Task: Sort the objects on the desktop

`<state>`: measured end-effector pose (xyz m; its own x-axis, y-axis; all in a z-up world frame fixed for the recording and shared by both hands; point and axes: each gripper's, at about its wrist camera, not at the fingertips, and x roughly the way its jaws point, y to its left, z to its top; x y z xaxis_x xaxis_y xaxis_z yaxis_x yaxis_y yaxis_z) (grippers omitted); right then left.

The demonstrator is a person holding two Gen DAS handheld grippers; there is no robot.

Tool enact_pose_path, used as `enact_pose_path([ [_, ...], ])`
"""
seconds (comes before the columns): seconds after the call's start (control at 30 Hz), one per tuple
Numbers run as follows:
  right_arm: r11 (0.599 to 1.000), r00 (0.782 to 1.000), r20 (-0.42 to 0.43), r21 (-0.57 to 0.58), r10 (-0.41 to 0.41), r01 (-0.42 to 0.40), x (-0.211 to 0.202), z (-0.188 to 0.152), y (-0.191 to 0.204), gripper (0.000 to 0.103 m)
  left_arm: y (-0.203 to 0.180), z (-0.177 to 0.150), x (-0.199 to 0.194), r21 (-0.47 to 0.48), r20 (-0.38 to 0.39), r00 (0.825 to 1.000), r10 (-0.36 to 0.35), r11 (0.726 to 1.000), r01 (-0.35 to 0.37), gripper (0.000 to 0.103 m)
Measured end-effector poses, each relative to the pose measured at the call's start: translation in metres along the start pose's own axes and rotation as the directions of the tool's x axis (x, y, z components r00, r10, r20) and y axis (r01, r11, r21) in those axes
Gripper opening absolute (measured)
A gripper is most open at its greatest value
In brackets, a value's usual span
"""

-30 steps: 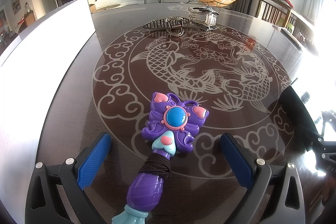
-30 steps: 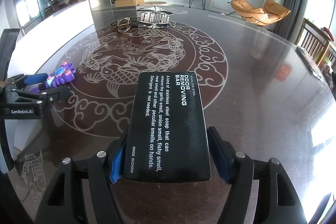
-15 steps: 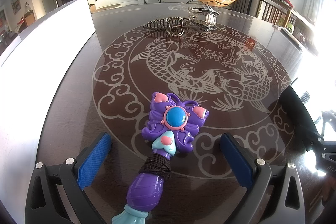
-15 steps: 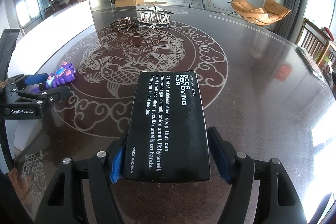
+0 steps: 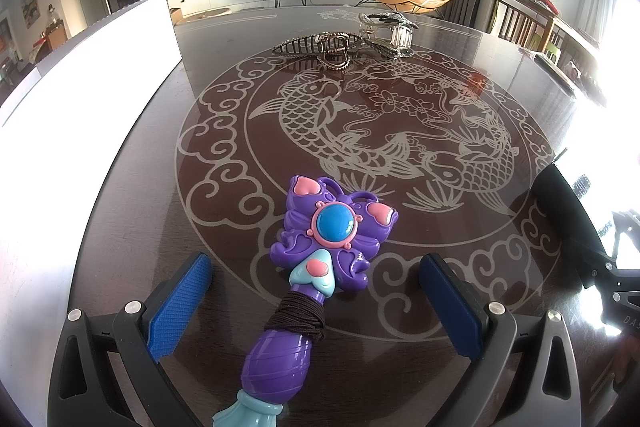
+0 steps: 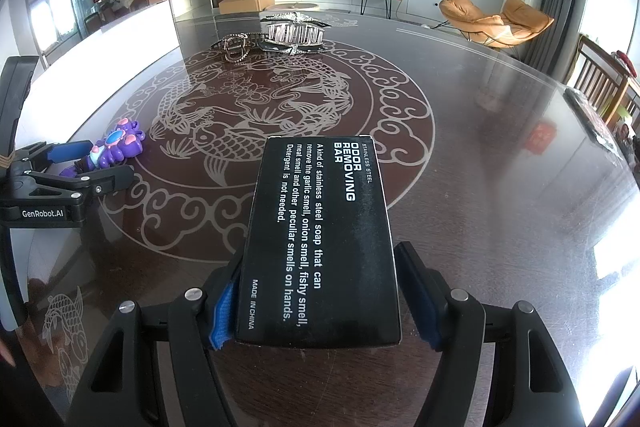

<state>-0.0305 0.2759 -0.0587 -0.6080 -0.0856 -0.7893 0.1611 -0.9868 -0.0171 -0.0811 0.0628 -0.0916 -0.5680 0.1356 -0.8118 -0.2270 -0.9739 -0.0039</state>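
Clearly an early stage of sorting: nothing seen yet forms a finished group, and no bin or tray for sorted things is in view. The worktop point(image 6: 500, 131), dark and glossy with an etched fish roundel, carries four loose items.

Box point(image 6: 320, 243): black, labelled as an odour-removing bar, lying lengthwise between the blue pads of the right gripper point(image 6: 320, 303). The left pad touches the box edge; the right pad stands just beside it, and whether it presses cannot be told, nor whether the box rests on the worktop or is lifted. Judged as the item in hand.

Wand point(image 5: 320, 267): a purple toy with a blue centre and pink hearts, its handle wound with dark cord, lying flat on the near left part of the worktop. The left gripper point(image 5: 316, 303) straddles it with pads spread wide, well clear of both sides; not yet grasped.

Hair clips: a dark jewelled one point(image 5: 320, 45) and a clear-toothed one point(image 5: 390, 33), touching or nearly so at the far edge of the roundel, well apart from both grippers and untouched.

Remaining, by this reading: every item has still to be placed.
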Motion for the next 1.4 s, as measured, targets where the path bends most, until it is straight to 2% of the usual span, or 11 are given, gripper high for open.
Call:
enact_pose_path([
  [0.27, 1.000, 1.000, 0.000, 0.000, 0.000, 0.000, 0.000, 0.000, 0.000, 0.070, -0.002, -0.002, -0.001, 0.015, -0.024, 1.000, -0.008, 1.000, 0.009, 0.103],
  [0.5, 1.000, 1.000, 0.001, 0.001, 0.000, 0.000, 0.000, 0.000, 0.000, 0.070, 0.004, -0.011, -0.008, 0.197, -0.159, 0.982, -0.104, 0.971, 0.135, 0.103],
  [0.57, 1.000, 1.000, 0.001, 0.001, 0.000, 0.000, 0.000, 0.000, 0.000, 0.070, 0.003, -0.009, -0.011, 0.214, -0.151, 0.982, -0.109, 0.967, 0.140, 0.083],
  [0.6, 1.000, 1.000, 0.001, 0.001, 0.000, 0.000, 0.000, 0.000, 0.000, 0.070, 0.002, -0.006, -0.016, 0.211, -0.121, 0.986, -0.111, 0.968, 0.134, 0.045],
  [0.63, 1.000, 1.000, 0.001, 0.001, 0.000, 0.000, 0.000, 0.000, 0.000, 0.070, 0.003, -0.005, -0.018, 0.197, -0.113, 0.989, -0.099, 0.973, 0.120, 0.022],
  [0.83, 0.999, 0.999, -0.007, 0.001, 0.036, -0.036, 0.001, 0.001, 0.001, 0.077, 0.001, -0.022, -0.033, 0.128, -0.097, 0.989, -0.113, 0.984, 0.125, 0.021],
  [0.93, 0.995, 0.993, -0.076, 0.042, 0.090, -0.087, 0.005, 0.014, -0.004, 0.079, 0.001, -0.039, -0.047, 0.117, -0.077, 0.990, -0.115, 0.985, 0.124, 0.021],
  [1.0, 0.990, 0.984, -0.123, 0.077, 0.126, -0.117, 0.009, 0.026, -0.007, 0.069, 0.004, -0.048, -0.054, 0.099, -0.069, 0.990, -0.120, 0.987, 0.127, 0.021],
  [1.03, 0.996, 0.984, -0.158, 0.048, 0.086, -0.079, 0.012, 0.032, -0.004, 0.059, 0.007, -0.049, -0.057, 0.085, -0.066, 0.990, -0.126, 0.988, 0.131, 0.021],
  [1.13, 0.998, 0.973, -0.220, 0.009, 0.069, -0.069, 0.008, 0.040, 0.002, 0.058, 0.018, -0.050, -0.075, 0.038, -0.026, 0.988, -0.151, 0.988, 0.152, 0.021],
  [1.4, 0.983, 0.976, -0.153, -0.070, 0.156, -0.168, -0.051, 0.093, 0.044, 0.058, 0.082, -0.020, -0.162, -0.060, 0.142, 0.973, -0.184, 0.979, 0.195, 0.021],
])
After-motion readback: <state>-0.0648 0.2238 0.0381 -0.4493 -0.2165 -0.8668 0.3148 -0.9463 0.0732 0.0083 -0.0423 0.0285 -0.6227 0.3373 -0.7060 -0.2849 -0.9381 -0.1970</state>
